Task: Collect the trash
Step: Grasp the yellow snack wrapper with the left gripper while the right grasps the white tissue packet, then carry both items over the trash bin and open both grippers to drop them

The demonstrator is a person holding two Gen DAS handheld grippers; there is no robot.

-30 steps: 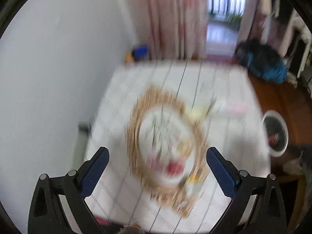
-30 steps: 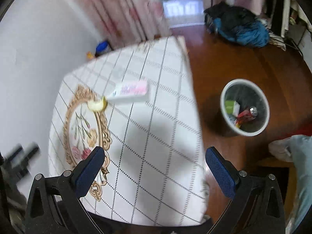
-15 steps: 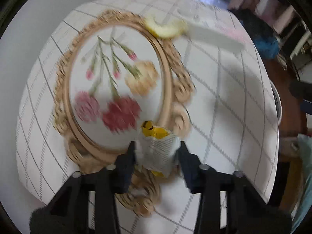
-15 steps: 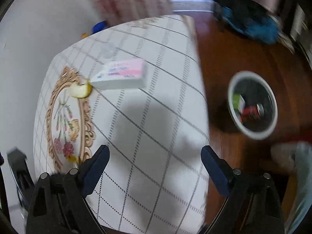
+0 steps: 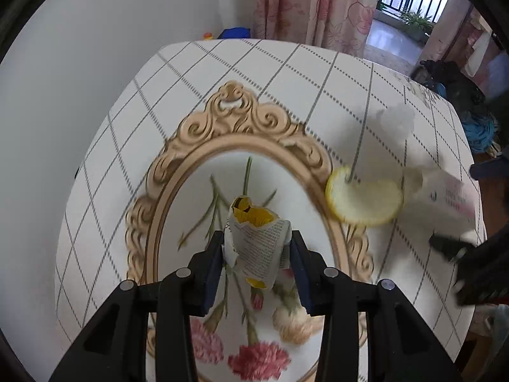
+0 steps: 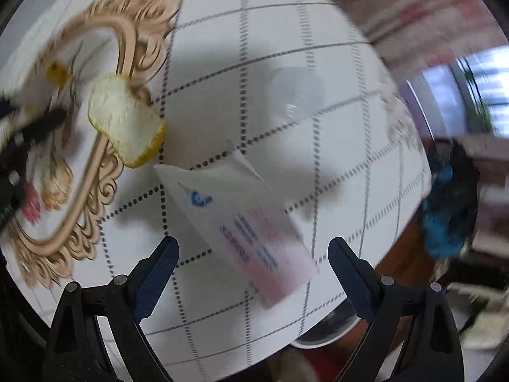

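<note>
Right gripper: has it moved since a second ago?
Yes. The right gripper has come forward over the tablecloth; the pink-and-white packet, earlier far ahead, now lies just ahead of its open jaws.

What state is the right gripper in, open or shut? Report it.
Open. The right gripper has its jaws spread wide, one on each side of the pink carton, which lies flat on the table, not yet gripped.

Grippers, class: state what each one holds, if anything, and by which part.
The left gripper pinches a crumpled wrapper by its two sides. The right gripper is open, holding nothing, poised over the pink-and-white packet.
</note>
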